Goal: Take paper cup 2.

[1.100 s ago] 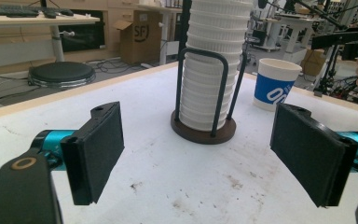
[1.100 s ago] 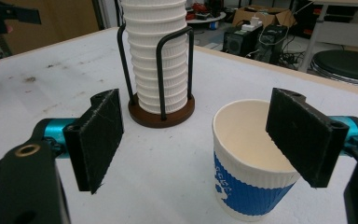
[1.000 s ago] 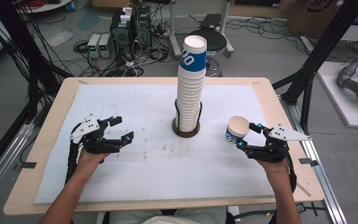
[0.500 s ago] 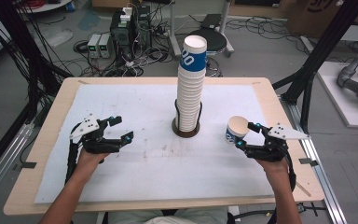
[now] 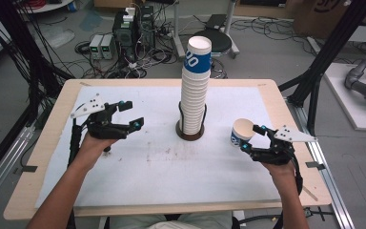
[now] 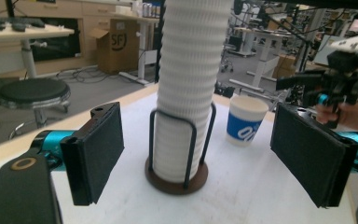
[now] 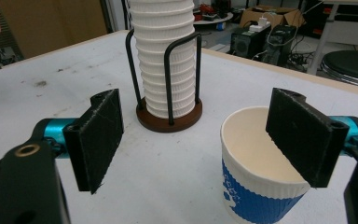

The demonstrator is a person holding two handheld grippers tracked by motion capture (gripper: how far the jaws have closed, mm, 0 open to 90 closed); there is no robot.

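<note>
Barely anything's changing: you're holding your right gripper (image 7: pixel 200 140) wide open, one jaw dipping inside the cup (image 7: pixel 261 182), unpinched. Left gripper (image 6: pixel 209 154) is idling open facing the stack (image 6: pixel 186 88).

Cup stack (image 6: pixel 189 88) top (cropped above)

White-and-blue cup (image 7: pixel 261 179); white cup stack (image 5: pixel 195 90); dark-brown holder (image 7: pixel 168 119).

The cup stack (image 5: pixel 196 86) stands in the holder (image 5: pixel 191 132) at table (image 5: pixel 47 138) centre; a single cup (image 5: pixel 240 133) stands to its right.
</note>
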